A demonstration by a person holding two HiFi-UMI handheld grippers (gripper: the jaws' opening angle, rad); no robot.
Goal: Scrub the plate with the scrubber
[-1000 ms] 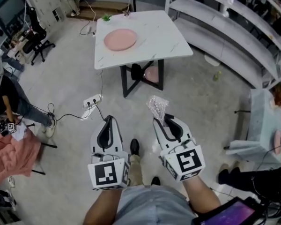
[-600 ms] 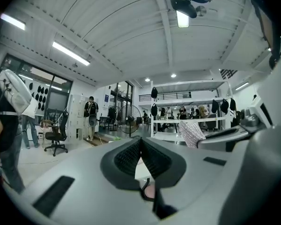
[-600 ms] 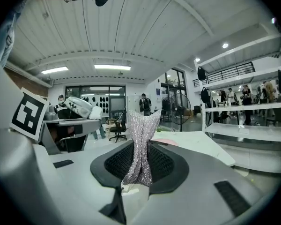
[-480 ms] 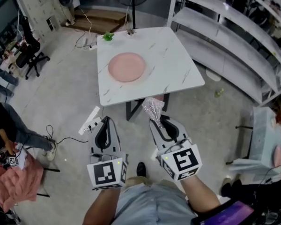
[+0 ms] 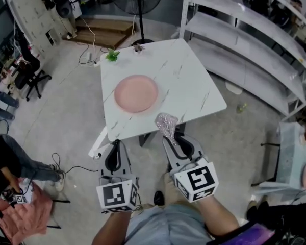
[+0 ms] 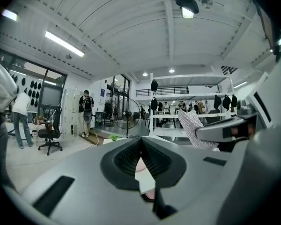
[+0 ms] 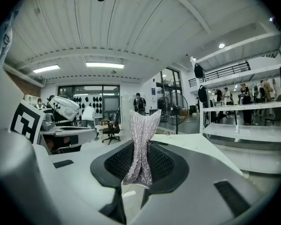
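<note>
- Head view: plate on table sits nearer than a second ago, not yet within reach
- My right gripper clamps the scrubber; left gripper is closed, empty

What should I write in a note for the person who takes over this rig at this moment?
Left gripper: shut, empty.
Right gripper: shut on the silver scrubber, which sticks out past the jaws.
The pink plate lies on the white table, ahead of both grippers; nothing touches it.
Done: scrubber is in the grip.
Left: bring it down onto the plate and scrub.
</note>
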